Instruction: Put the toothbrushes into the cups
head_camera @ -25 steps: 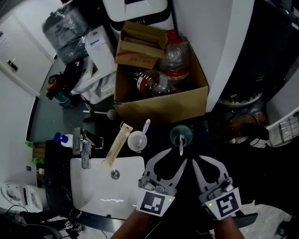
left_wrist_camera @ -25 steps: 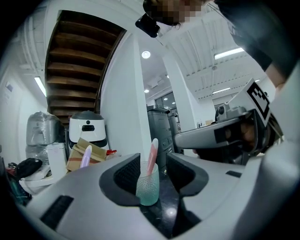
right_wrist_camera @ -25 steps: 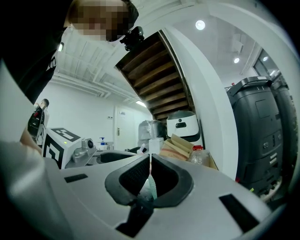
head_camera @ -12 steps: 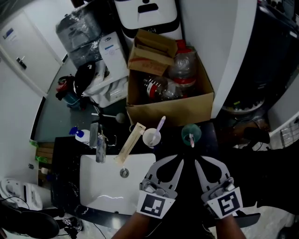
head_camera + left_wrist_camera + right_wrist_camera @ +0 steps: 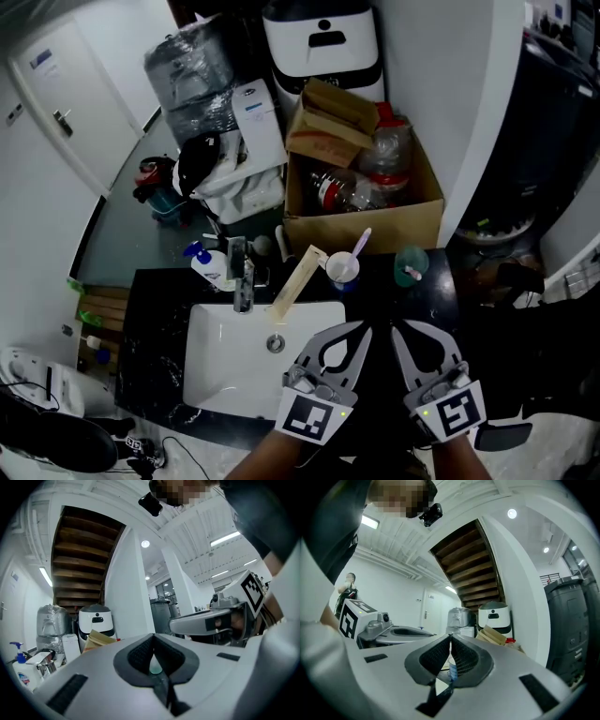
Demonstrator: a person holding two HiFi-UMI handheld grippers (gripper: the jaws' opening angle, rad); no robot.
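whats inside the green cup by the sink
A pink toothbrush sits in the green cup, one end showing at the rim. The cup's wall hides the rest of it and the cup's bottom, so nothing else inside can be told.

Wht cup [image 5: 343, 270], grn cup [image 5: 411, 263], brn box [image 5: 367, 231].

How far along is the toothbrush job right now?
It looks finished. A lilac toothbrush stands in the white cup, a pink toothbrush in the green cup. Nothing is in hand: the left gripper and right gripper are shut and empty, short of the cups. Nothing seems left: no loose toothbrush shows.
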